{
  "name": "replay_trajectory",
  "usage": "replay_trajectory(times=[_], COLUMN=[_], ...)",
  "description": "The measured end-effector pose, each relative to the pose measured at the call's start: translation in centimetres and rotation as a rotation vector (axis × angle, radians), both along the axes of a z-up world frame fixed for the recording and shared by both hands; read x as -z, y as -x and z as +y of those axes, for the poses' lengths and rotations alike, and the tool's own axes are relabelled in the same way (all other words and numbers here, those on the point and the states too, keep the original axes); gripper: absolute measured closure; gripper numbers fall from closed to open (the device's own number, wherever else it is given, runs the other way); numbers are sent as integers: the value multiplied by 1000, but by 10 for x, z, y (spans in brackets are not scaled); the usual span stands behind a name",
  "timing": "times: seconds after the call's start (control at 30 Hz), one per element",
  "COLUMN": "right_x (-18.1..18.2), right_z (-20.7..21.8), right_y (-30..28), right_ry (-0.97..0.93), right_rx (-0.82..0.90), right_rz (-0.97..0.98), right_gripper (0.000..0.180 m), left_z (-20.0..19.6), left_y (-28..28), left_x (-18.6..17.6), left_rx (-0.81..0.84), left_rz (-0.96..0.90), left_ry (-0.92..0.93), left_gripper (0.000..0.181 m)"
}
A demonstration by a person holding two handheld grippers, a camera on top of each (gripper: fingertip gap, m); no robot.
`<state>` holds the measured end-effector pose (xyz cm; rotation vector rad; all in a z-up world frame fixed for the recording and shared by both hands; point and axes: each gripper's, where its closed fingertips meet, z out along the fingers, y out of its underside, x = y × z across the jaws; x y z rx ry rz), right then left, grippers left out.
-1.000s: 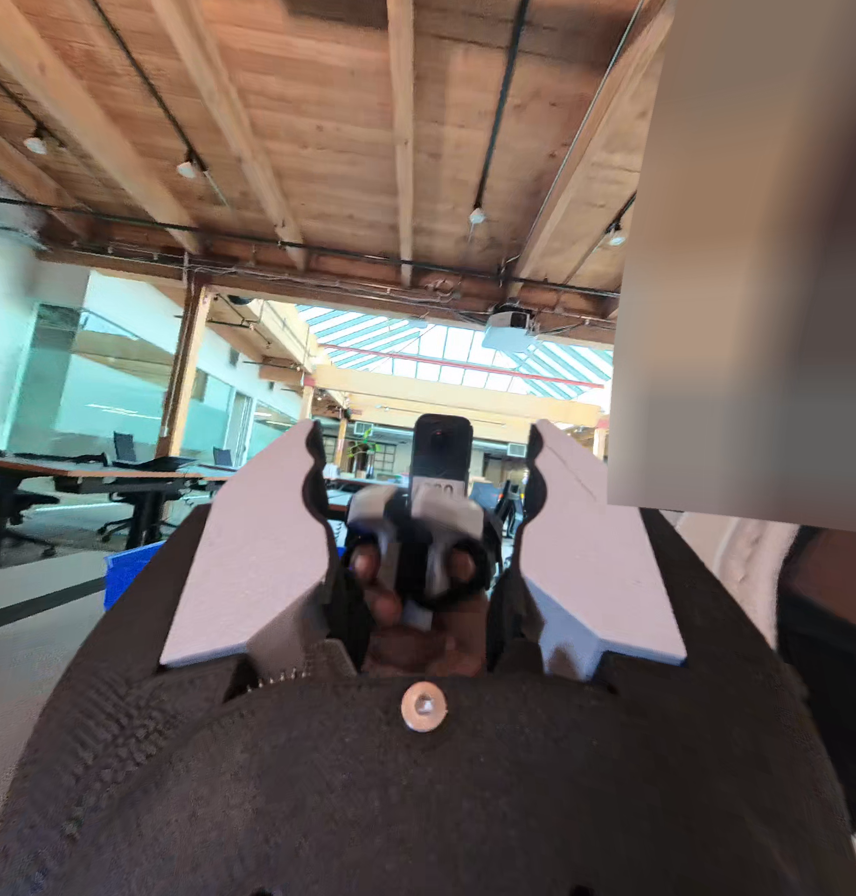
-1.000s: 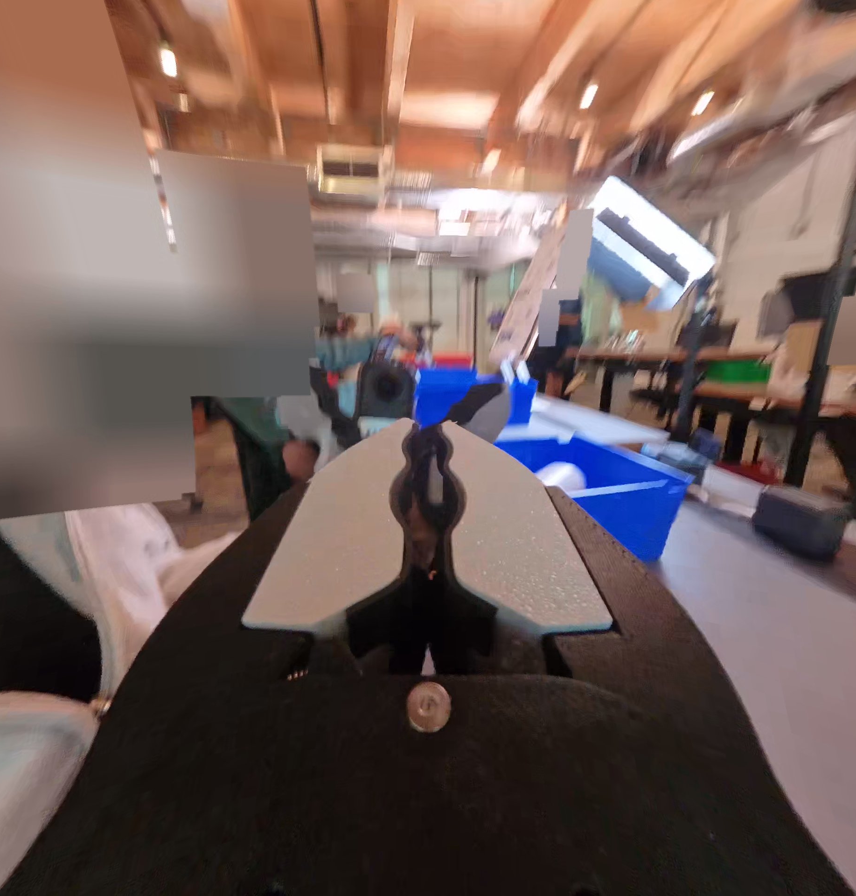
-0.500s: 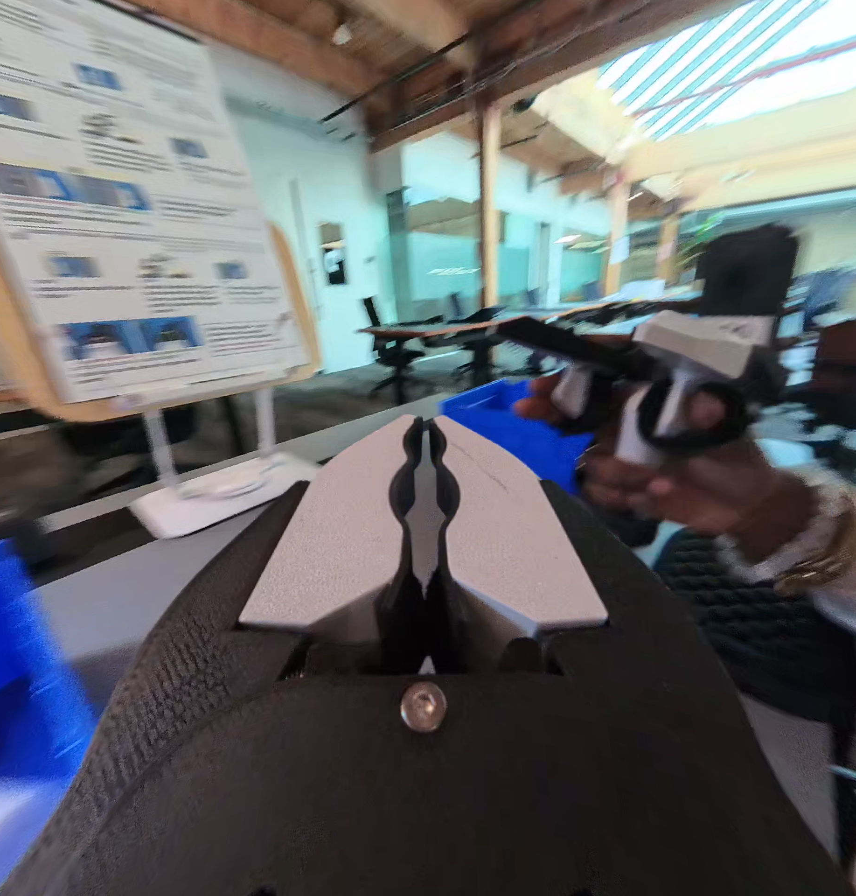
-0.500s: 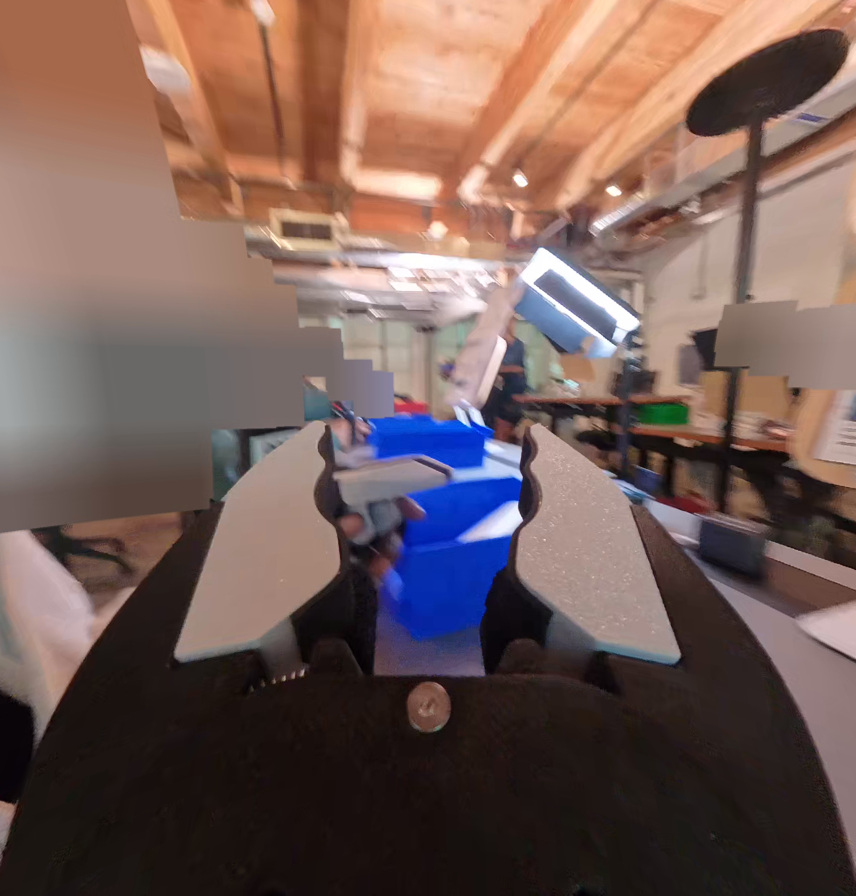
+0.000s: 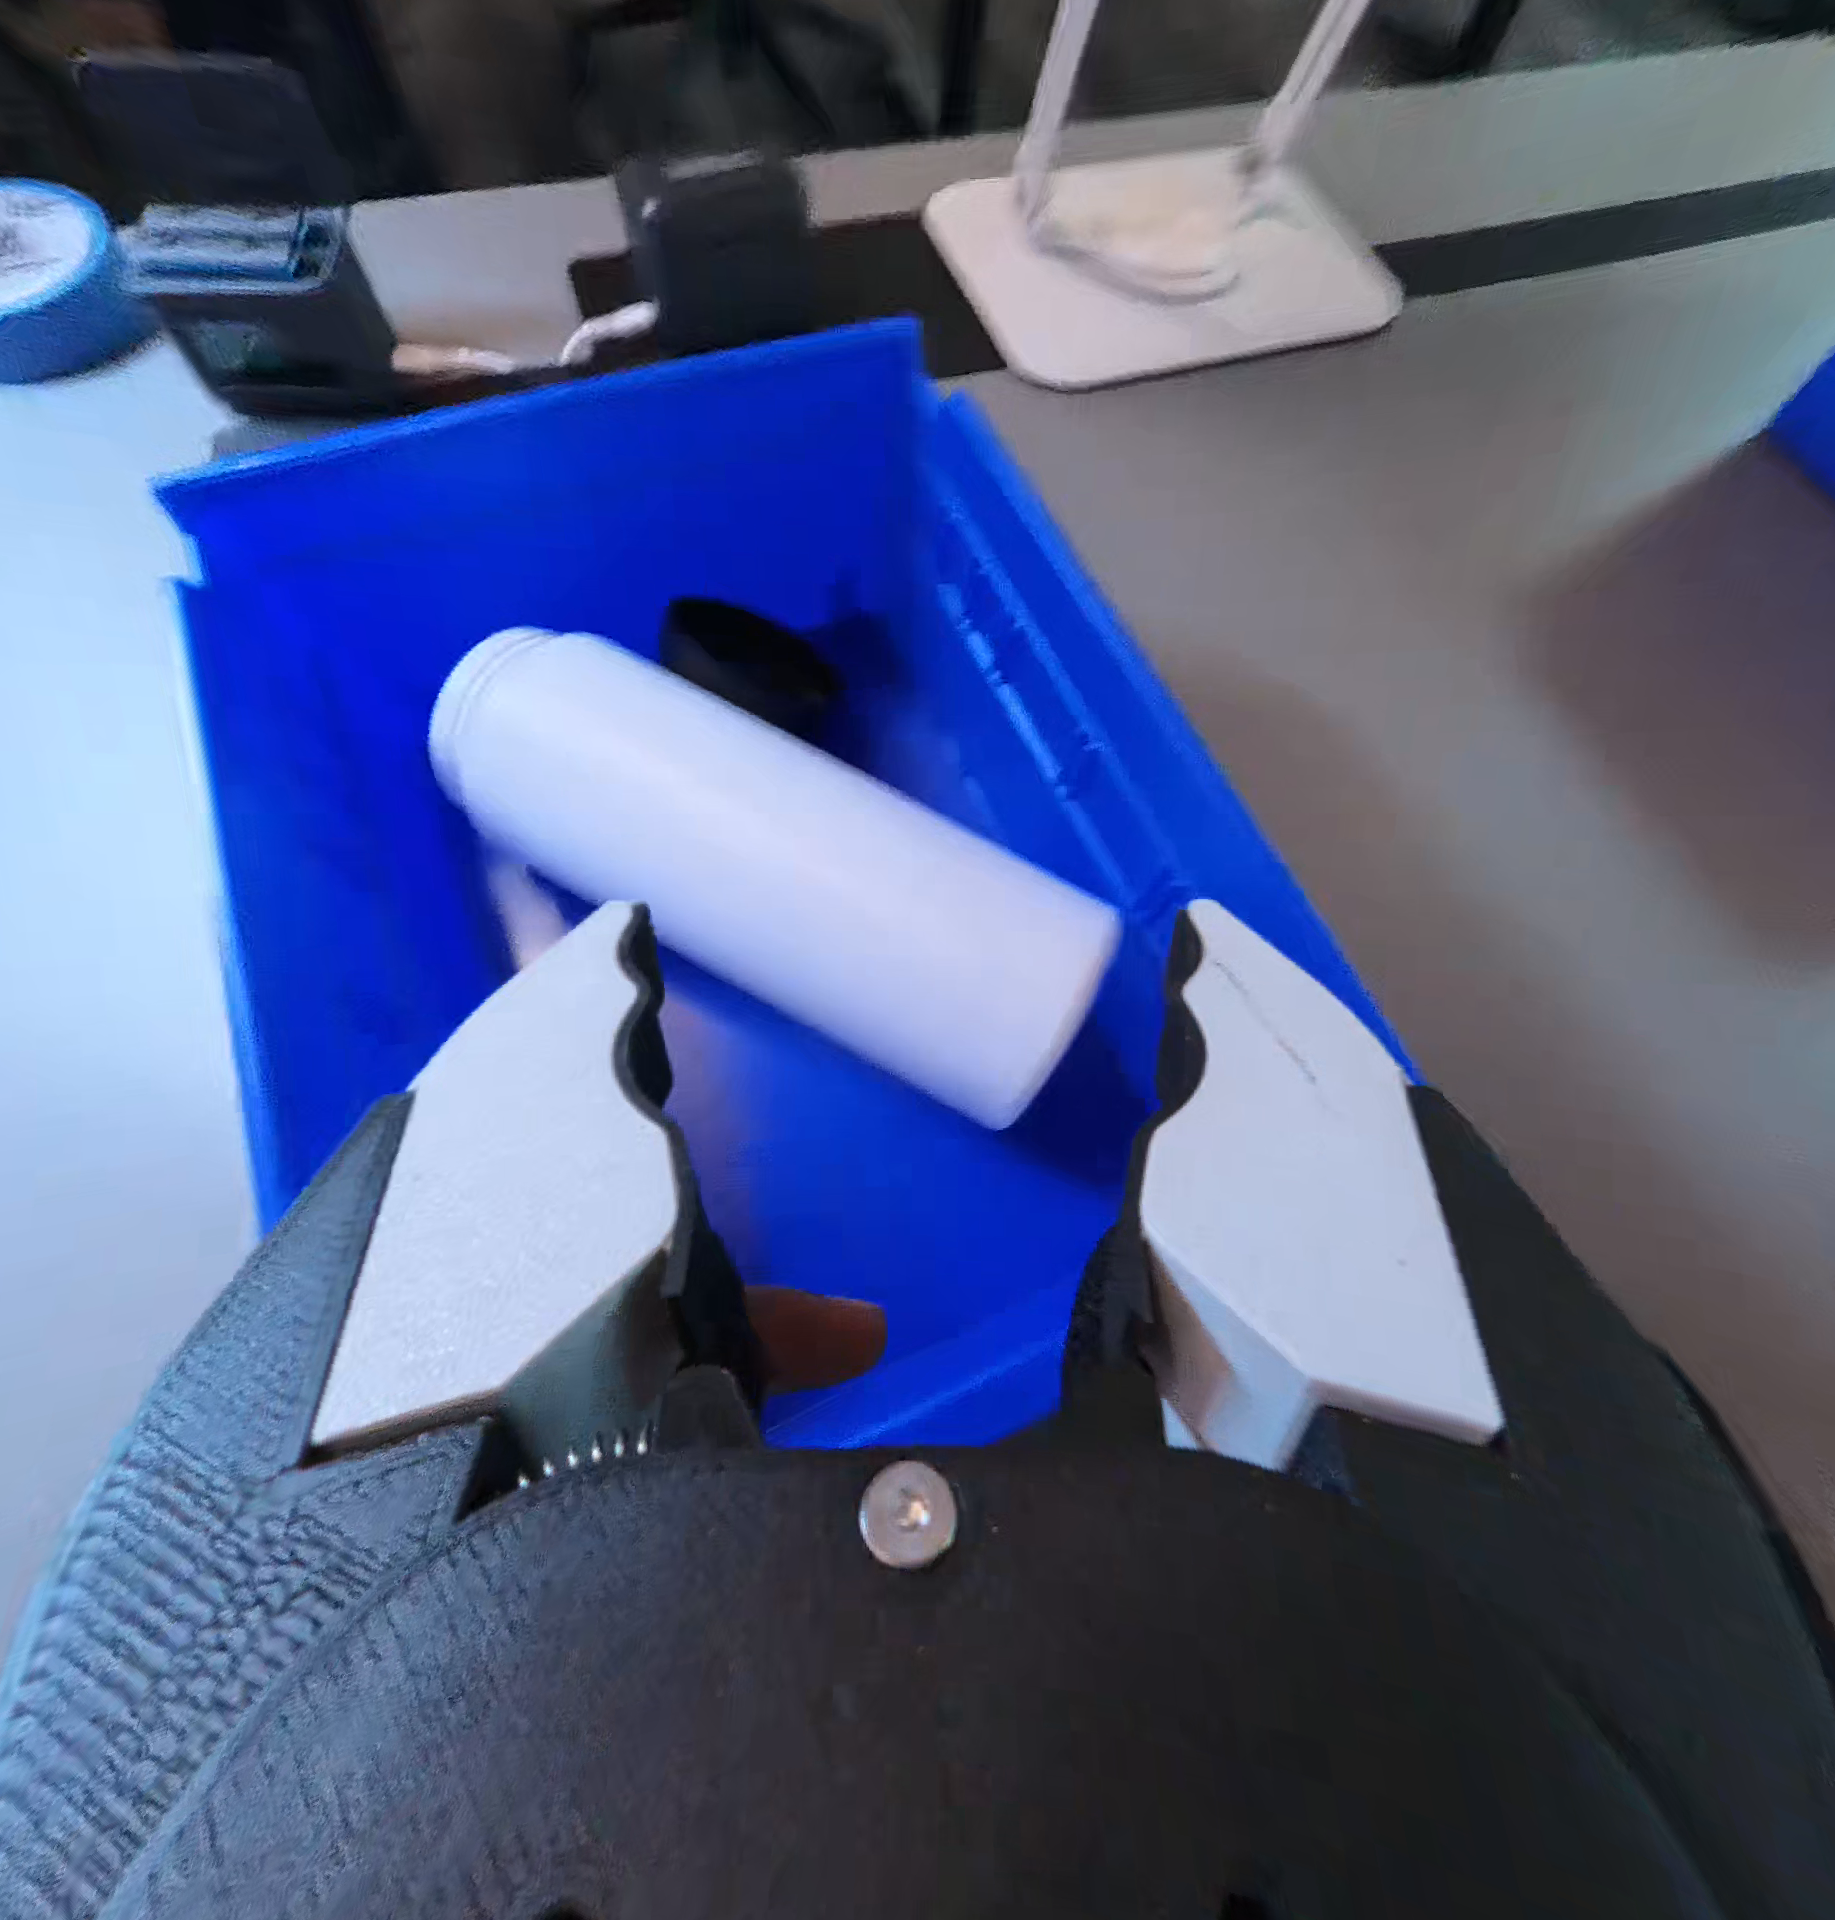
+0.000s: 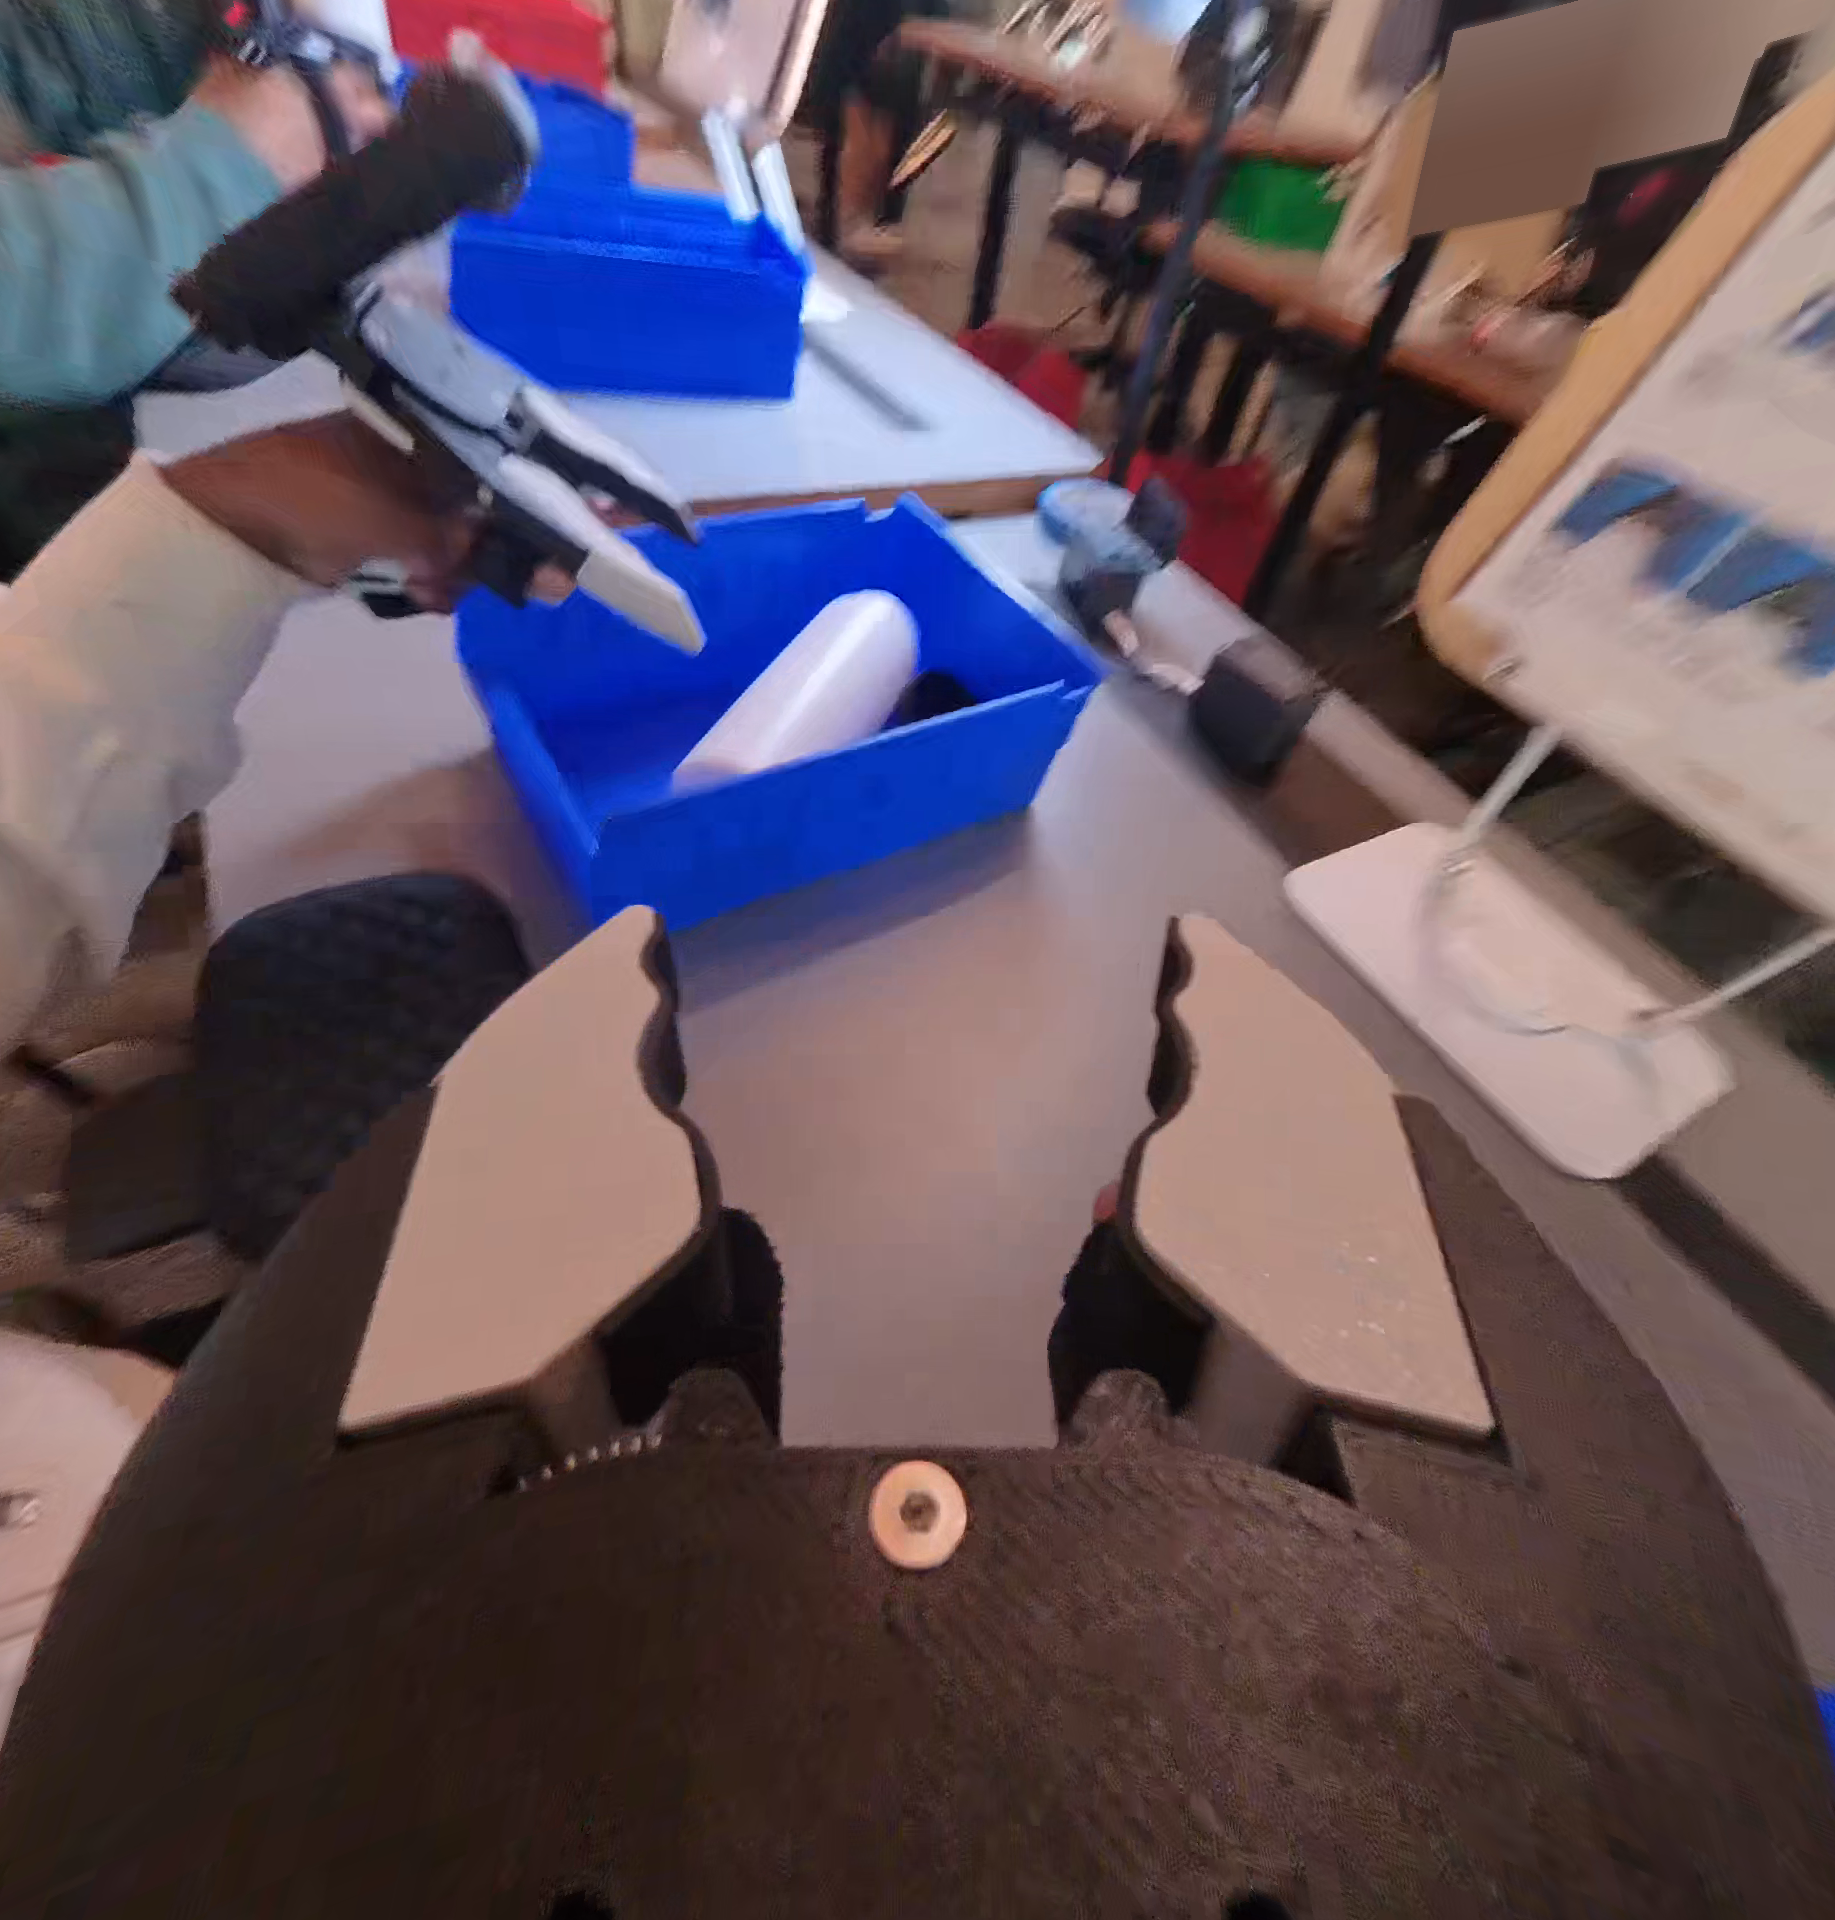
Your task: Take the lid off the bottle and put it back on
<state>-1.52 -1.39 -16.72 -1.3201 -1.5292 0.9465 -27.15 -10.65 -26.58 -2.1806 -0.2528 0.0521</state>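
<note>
A white bottle point(image 5: 747, 862) lies on its side in a blue bin point(image 5: 373, 727) on the grey table. A black round lid point(image 5: 747, 665) lies behind it near the bin's far right wall, apart from the bottle's end. My left gripper point(image 5: 913, 925) is open and empty, just above the bin's near end and pointed at the bottle. In the right wrist view the bin point(image 6: 819, 842), the bottle point(image 6: 809, 686) and the left gripper point(image 6: 632, 561) above them show. My right gripper point(image 6: 913, 930) is open and empty over bare table, short of the bin.
A blue tape roll point(image 5: 19, 281) and black devices point(image 5: 715, 260) lie beyond the bin. A white stand base point(image 6: 1495, 997) holding a poster board point(image 6: 1671, 520) is to the right. More blue bins point(image 6: 622, 281) stand on the far table. A black mesh seat point(image 6: 352, 1039) is at the left. My right tips are about 35 cm from the white bottle point(image 5: 747, 862), my left tips only 8 cm. My right wrist view point(image 6: 790, 676) looks at it from another angle.
Both grippers have swung down from the ceiling and room to the table. The left gripper, shut half a second ago, is open over the bin. The right gripper stays open.
</note>
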Motion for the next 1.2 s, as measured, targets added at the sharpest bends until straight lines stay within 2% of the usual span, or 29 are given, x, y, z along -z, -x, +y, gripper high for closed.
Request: replay_trajectory(times=[0.03, 0.1, 0.2, 0.3, 0.37, 0.47, 0.57, 0.67, 0.73, 0.93, 1.03, 1.1, 1.2], right_x=[10, 19, 1, -28, -46, -66, -78, -61, -57, -52, -38, -37, -48], right_z=[-1, 5, 0, -45, -86, -136, -168, -188, -203, -220, -224, -212, -158], right_y=[3, 8, 23, 44, 51, 50, 56, 59, 60, 66, 68, 75, 92], right_ry=[27, 54, 50, 73, -4, -286, -426, -346, -385, -510, -548, -526, -428], right_rx=[-7, 38, 72, -30, -104, -174, -215, -256, -294, -315, -346, -333, -214], right_rz=[-20, -38, -7, -119, -242, -359, -343, -423, -411, -397, -434, -405, -286], right_gripper=[94, 87, 65, 45, 35, 34, 34, 34, 34, 34, 34, 34, 33], left_z=[0, -4, -12, -9, -6, -8, -11, -12, -11, -9, -7, -4, 4], left_y=[-6, -15, -8, 3, 5, 7, 11, 13, 12, 7, 7, 7, 6], left_x=[-4, -5, 12, 17, 13, 8, 1, -6, -7, -6, -4, -2, -4], left_rx=[15, 14, -52, -123, -144, -170, -200, -216, -208, -184, -183, -183, -178], left_rz=[-6, -15, 51, 35, 26, 48, 59, 71, 84, 104, 73, 45, 34], left_ry=[-45, -91, -23, -39, -84, -94, -104, -126, -126, -129, -148, -155, -160], left_gripper=[91, 94, 88, 84, 85, 85, 85, 85, 86, 86, 84, 80, 73])
